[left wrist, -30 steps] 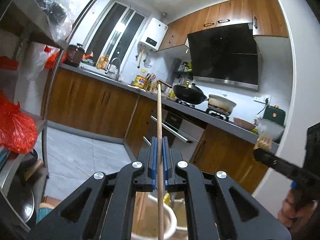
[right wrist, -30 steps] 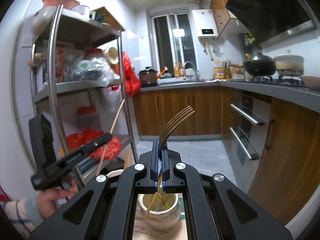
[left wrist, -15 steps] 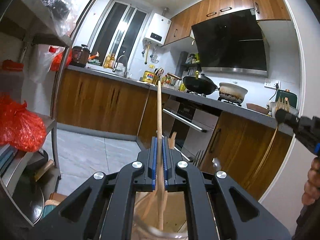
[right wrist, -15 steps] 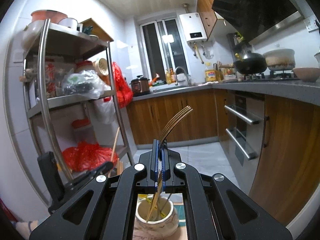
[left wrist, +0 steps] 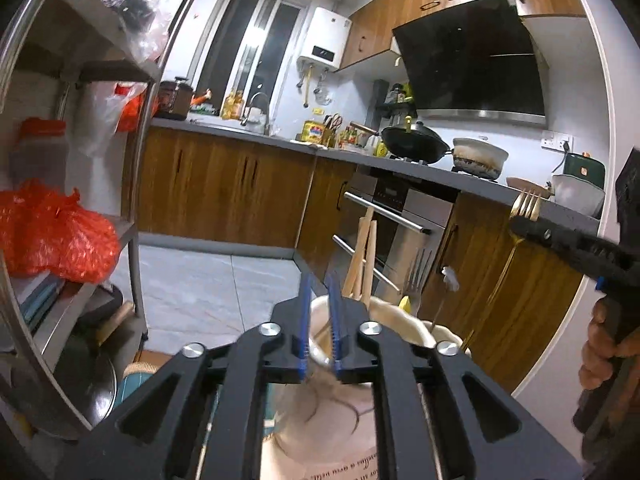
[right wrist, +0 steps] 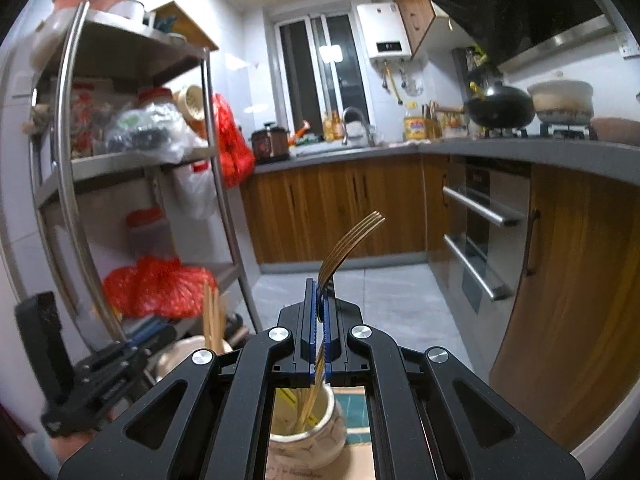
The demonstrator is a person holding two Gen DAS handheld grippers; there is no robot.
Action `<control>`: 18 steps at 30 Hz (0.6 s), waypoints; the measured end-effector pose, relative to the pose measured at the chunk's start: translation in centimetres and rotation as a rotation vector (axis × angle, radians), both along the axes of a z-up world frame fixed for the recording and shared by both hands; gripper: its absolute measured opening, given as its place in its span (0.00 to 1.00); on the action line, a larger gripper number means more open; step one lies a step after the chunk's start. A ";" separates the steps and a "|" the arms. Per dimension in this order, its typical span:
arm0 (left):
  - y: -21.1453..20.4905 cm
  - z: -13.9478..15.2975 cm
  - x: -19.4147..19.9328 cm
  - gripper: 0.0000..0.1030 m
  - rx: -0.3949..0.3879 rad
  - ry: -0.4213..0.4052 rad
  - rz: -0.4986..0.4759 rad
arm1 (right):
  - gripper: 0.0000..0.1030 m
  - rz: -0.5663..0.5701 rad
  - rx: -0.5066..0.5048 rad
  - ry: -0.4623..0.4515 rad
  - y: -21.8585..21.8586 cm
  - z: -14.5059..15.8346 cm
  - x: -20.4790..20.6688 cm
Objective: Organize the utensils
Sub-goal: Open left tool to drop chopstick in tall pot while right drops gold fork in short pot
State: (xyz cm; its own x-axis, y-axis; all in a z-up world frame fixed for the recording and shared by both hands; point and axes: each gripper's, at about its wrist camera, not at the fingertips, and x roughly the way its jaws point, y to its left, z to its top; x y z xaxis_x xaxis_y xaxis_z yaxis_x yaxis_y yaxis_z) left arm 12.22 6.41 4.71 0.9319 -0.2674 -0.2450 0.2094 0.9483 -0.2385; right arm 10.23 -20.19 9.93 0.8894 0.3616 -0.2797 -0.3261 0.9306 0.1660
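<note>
- Left wrist view: my left tongs [left wrist: 320,320] stand a little apart with nothing between the blue pads, poised directly over the cream jar [left wrist: 384,320]. Wooden chopsticks [left wrist: 362,256] stand upright in that jar, leaning toward 12 o'clock just beyond the pads.
- Right wrist view: my right tongs [right wrist: 318,330] are pressed onto the handle of a gold fork [right wrist: 344,248], tines up toward 1 o'clock. The handle end reaches down into a second cream jar [right wrist: 308,428], at 6 o'clock under the tongs.
- Step in hand, as I judge it: placing utensils into holders. The chopsticks appear delivered; the fork is held over its jar and not yet let go.
- Next move, in my judgement: lower the fork until its end seats among the utensils already in the jar, then part the right tongs and lift straight up. The left tongs should rise clear without catching the chopsticks.
- Surface: the jars sit on a worktop [right wrist: 356,452] of which little shows beyond a tan patch and a teal mat; its extent cannot be told.
- Room: a kitchen. Metal shelf rack [right wrist: 132,160] with red bags at 9 o'clock, wooden cabinets [right wrist: 340,208] and window at 12, black wok [left wrist: 414,146] and range hood toward 2 o'clock in the left view.
</note>
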 end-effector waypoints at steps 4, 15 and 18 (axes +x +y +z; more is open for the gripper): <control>0.4 -0.1 -0.8 0.37 0.000 0.021 0.015 | 0.03 0.007 0.004 0.048 0.0 -0.9 1.0; 0.2 0.0 -1.9 0.63 0.057 0.036 0.009 | 0.04 0.000 0.006 0.176 0.6 -3.5 3.5; 0.1 0.0 -2.0 0.63 0.066 0.037 0.002 | 0.04 -0.015 0.002 0.183 0.6 -3.8 3.7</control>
